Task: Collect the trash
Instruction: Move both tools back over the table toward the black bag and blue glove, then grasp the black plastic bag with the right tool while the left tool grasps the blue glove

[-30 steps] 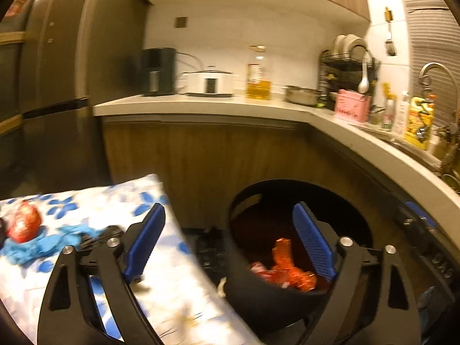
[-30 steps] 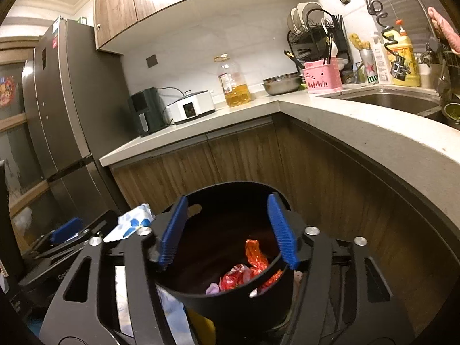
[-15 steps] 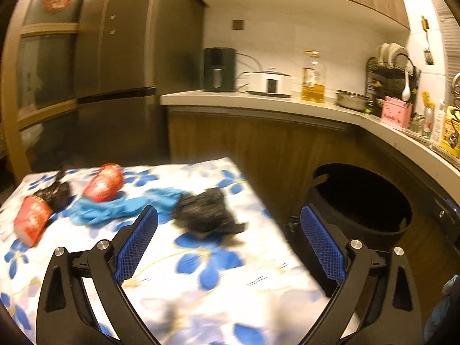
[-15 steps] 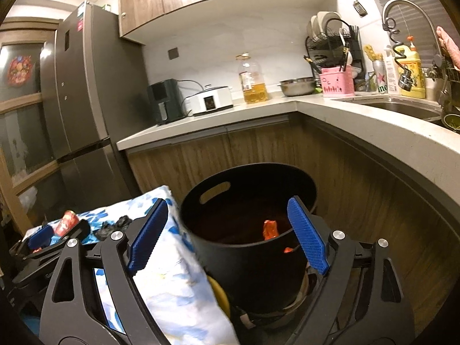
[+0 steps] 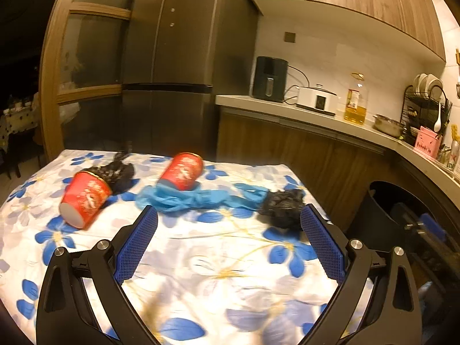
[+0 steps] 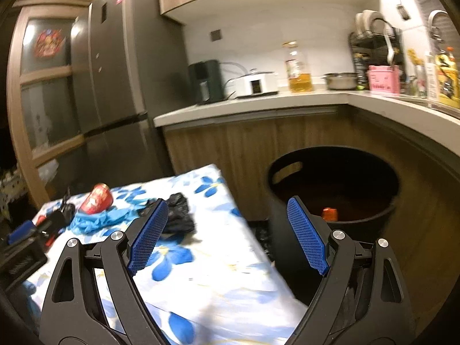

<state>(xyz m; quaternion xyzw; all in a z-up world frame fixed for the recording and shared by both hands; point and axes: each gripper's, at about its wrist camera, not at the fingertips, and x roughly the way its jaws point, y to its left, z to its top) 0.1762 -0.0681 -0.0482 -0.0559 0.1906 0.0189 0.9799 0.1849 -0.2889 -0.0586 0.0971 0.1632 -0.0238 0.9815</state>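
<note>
On the flowered tablecloth (image 5: 218,258) lie two red paper cups (image 5: 84,199) (image 5: 182,171), a blue glove (image 5: 189,198), and two crumpled black bags (image 5: 283,208) (image 5: 119,172). My left gripper (image 5: 228,230) is open and empty, above the cloth in front of the glove. My right gripper (image 6: 227,217) is open and empty, between the table edge and the black bin (image 6: 333,184), which holds red wrappers (image 6: 329,214). The black bag (image 6: 178,212), glove (image 6: 95,220) and one cup (image 6: 96,199) also show in the right wrist view.
A dark fridge (image 5: 169,66) stands behind the table. A curved counter (image 6: 258,103) carries an air fryer (image 5: 268,79), cooker, oil bottle (image 5: 356,102) and dish rack. The bin (image 5: 382,210) sits right of the table against wooden cabinets.
Both grippers have swung left, away from the bin and toward the table. The left one now faces the cups, glove and bags. Both stayed open and empty.
</note>
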